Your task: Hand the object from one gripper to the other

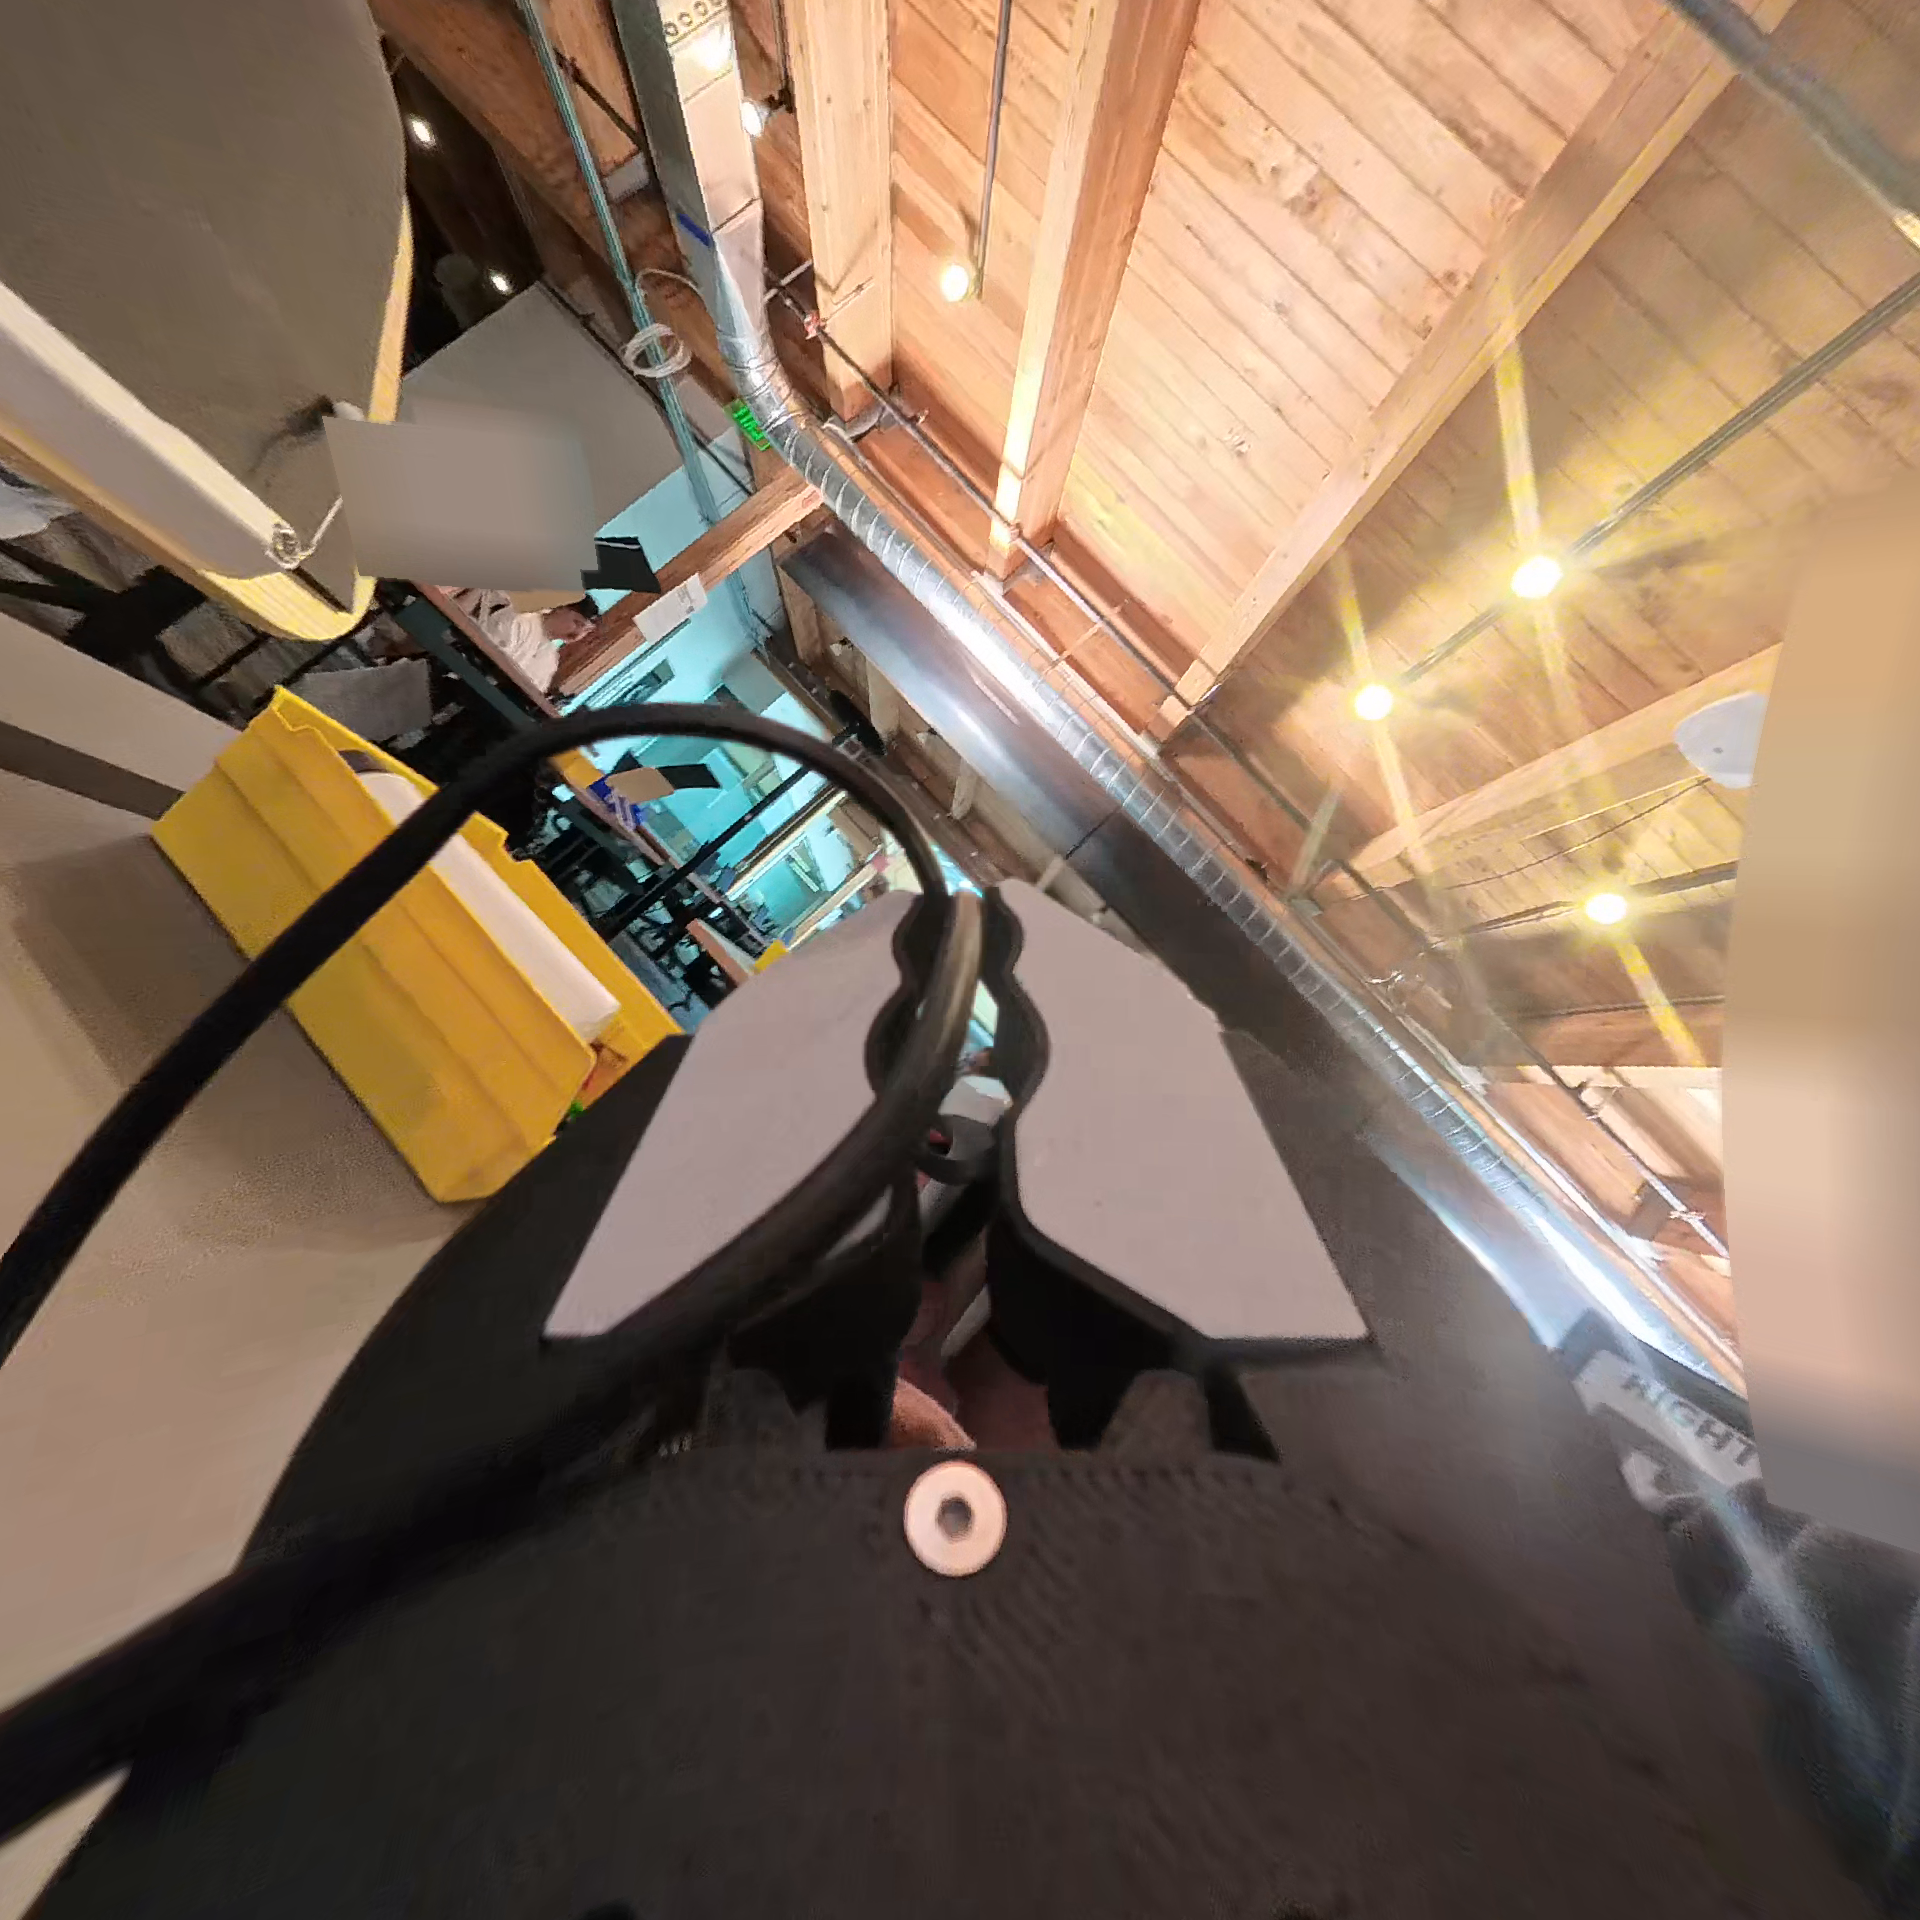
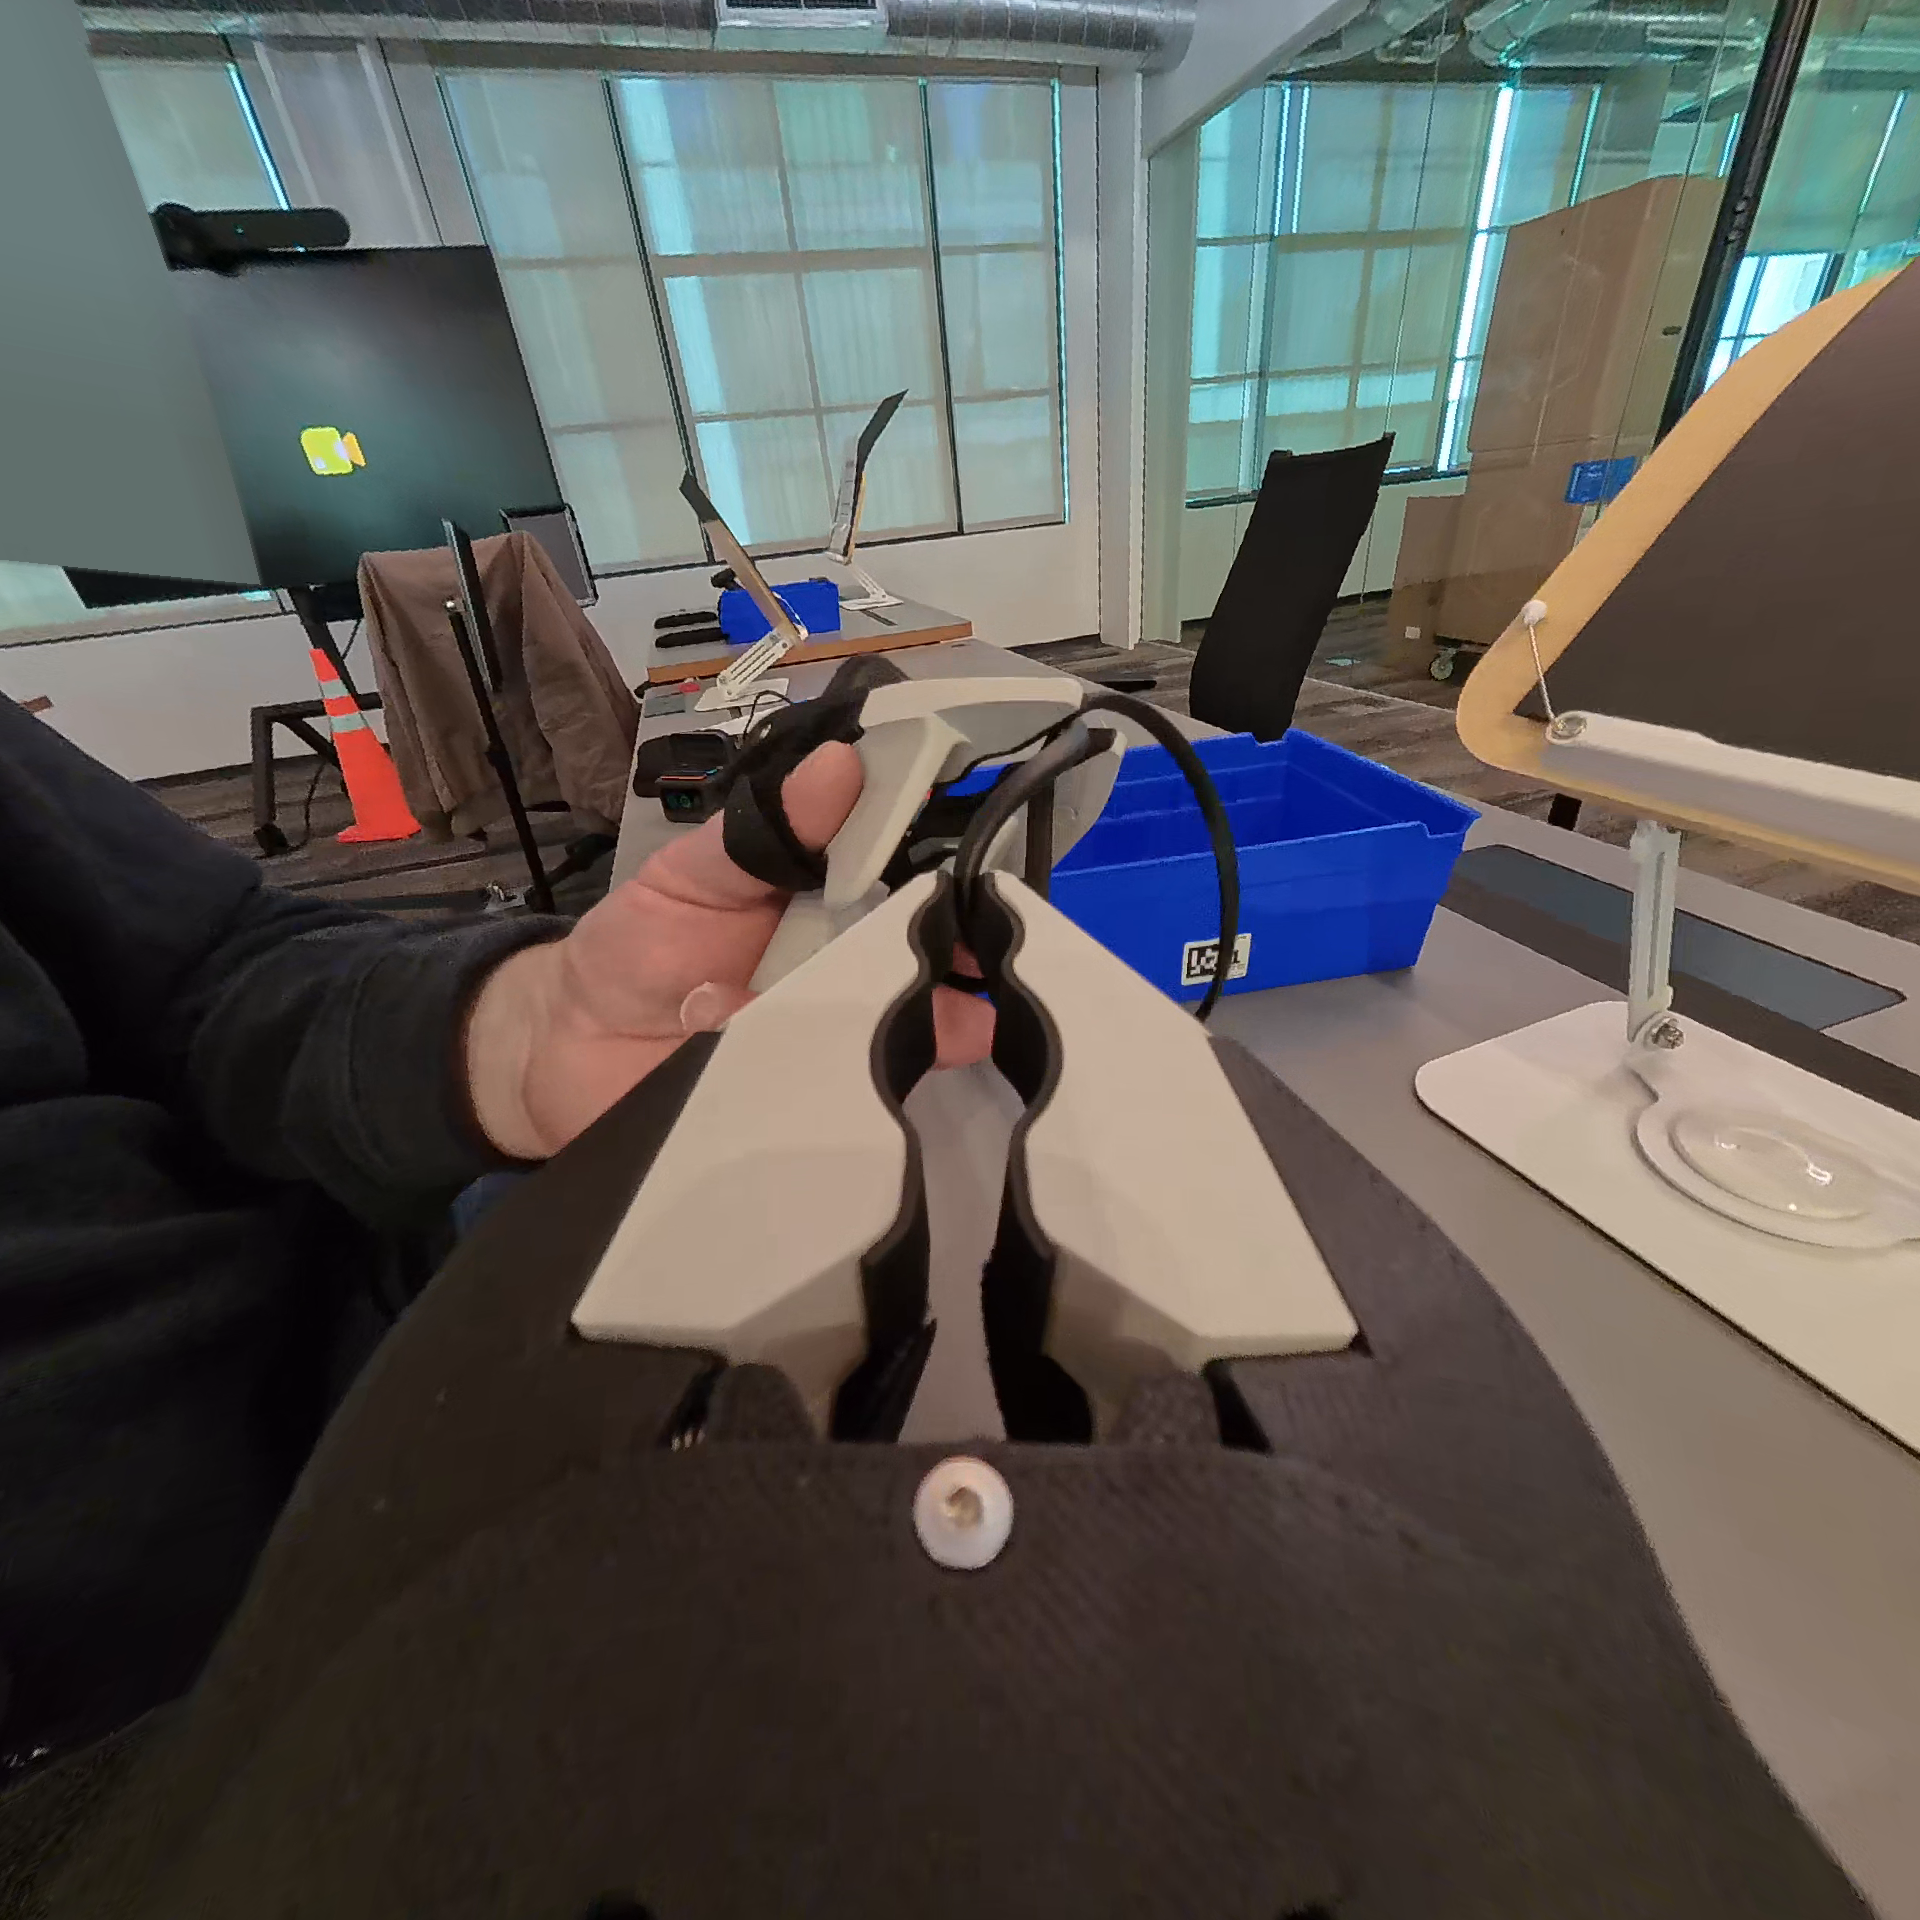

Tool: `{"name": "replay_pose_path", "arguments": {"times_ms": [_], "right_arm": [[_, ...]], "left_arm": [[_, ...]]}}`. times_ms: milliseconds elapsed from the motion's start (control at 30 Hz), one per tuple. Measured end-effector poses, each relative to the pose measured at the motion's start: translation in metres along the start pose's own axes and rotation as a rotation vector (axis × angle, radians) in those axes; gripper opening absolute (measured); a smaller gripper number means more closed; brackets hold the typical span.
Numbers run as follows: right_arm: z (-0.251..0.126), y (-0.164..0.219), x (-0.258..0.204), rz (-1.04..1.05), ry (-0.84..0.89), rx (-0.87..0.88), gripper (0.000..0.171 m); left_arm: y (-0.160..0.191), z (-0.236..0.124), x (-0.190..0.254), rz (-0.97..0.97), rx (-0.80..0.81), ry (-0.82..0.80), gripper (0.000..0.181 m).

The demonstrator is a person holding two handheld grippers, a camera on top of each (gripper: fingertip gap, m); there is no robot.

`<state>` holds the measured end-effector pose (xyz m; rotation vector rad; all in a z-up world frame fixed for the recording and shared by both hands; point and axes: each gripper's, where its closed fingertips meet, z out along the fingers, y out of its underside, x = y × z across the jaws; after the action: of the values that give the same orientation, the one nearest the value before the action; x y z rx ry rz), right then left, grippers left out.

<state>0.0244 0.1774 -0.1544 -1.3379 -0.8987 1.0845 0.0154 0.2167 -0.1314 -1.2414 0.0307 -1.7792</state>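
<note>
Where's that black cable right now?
The black cable is pinched at the tips of the right tongs, looping up in front of the blue bin. The left tongs also appear closed on it, near the yellow bin.

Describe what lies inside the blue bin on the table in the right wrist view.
The blue bin shows ridged blue inner walls and no contents where visible. Its left part is hidden behind the other gripper's white fingers and the looped black cable.
</note>
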Motion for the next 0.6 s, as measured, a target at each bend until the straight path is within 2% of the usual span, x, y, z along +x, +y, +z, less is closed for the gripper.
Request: {"name": "replay_pose_path", "arguments": {"times_ms": [167, 267, 400, 500, 600], "right_arm": [[-0.004, 0.012, 0.004, 0.014, 0.013, -0.042, 0.004], [-0.014, 0.014, 0.014, 0.031, 0.03, -0.088, 0.025], [-0.027, -0.009, 0.024, -0.032, 0.056, -0.114, 0.027], [-0.02, -0.02, 0.026, -0.034, 0.033, -0.175, 0.035], [-0.002, -0.006, 0.025, 0.008, -0.021, -0.306, 0.047]], "left_arm": [[0.008, 0.001, -0.009, 0.082, -0.101, -0.068, 0.007], [0.015, 0.001, -0.013, 0.217, -0.232, -0.125, 0.006], [0.027, 0.0, -0.021, 0.432, -0.423, -0.197, 0.006], [0.037, 0.0, -0.025, 0.598, -0.547, -0.231, 0.006], [0.045, 0.001, -0.028, 0.762, -0.647, -0.256, 0.006]]}}
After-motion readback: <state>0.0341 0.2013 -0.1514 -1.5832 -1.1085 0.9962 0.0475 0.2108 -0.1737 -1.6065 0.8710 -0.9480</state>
